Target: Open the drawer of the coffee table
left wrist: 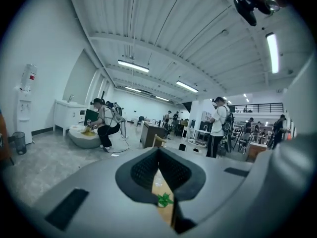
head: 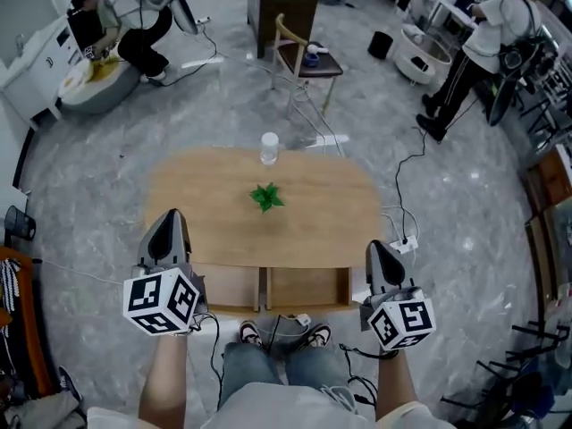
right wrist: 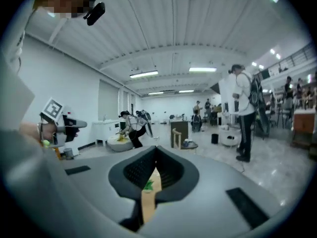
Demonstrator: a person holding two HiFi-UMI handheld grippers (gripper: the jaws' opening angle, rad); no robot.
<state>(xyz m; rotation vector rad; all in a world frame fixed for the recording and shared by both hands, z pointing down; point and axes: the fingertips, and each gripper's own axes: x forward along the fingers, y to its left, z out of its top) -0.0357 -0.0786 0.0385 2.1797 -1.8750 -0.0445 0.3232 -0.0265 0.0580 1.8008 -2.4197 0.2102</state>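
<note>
I'm holding the grey plastic left gripper (head: 170, 217) at seven o'clock and the right gripper (head: 375, 247) at five. Both are pinched closed and empty, beside the rounded, smooth wooden coffee table (head: 206, 195).

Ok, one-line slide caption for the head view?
Rounded light-wood coffee table, drawer pulled open; left gripper and right gripper shut and empty over its near edge.

No text, label, brand or number is legible in any view.

Grey marbled floor (head: 107, 195), wooden chair (head: 299, 56), white ribbed ceiling (left wrist: 163, 29), strip lights (left wrist: 132, 66).
</note>
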